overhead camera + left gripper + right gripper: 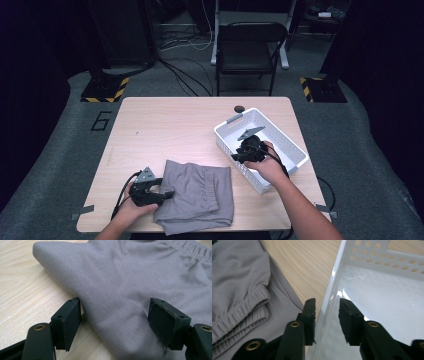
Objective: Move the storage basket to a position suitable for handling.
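Note:
A folded grey garment [200, 192] with an elastic waistband lies near the table's front edge. My left gripper [167, 192] is at its left edge. In the left gripper view the gripper [115, 312] stands open, with the fold of the grey garment [125, 272] between its wide-apart jaws. A white perforated basket [295, 145] sits at the right of the table. My right gripper [239, 156] is at its near left wall. In the right gripper view the gripper [327, 305] straddles that basket wall [387, 260], one jaw outside and one inside, with gaps on both sides. The garment [239, 277] lies left of it.
Bare wooden tabletop [165, 130] stretches behind the garment. A small black round object [239, 108] lies near the table's far edge, by the basket's grey handle [234, 119]. A black folding chair [250, 47] and floor cables stand beyond the table.

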{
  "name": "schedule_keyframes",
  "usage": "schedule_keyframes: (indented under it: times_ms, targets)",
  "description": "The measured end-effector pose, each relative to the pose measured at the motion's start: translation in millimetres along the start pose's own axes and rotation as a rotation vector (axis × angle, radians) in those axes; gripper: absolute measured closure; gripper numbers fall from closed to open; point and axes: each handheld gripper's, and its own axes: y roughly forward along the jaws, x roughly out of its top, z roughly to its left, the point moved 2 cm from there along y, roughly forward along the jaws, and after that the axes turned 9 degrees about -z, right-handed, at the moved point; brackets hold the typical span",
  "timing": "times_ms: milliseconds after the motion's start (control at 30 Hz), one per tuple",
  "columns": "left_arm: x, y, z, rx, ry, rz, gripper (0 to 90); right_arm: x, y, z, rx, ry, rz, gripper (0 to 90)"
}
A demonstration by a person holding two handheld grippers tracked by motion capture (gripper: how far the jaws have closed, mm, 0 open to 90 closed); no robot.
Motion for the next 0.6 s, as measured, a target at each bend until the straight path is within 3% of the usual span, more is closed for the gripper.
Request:
schedule_keyframes:
  times_ms: [167, 467, 600]
  targets:
    - [0.0, -0.1, 0.1, -0.002, 0.000, 0.001, 26.8, 1.5, 7.8, 0.5, 0.026, -0.024, 0.017, 73.0]
    - [-0.1, 0.5, 0.2, -0.003, 0.000, -0.002, 26.8, 10.0, 16.0, 1.0, 0.035, 0.003, 0.041, 76.3]
    - [-0.1, 0.5, 0.2, -0.004, 0.000, -0.002, 26.8, 15.7, 22.0, 5.4, 0.062, -0.025, 0.041, 81.0]
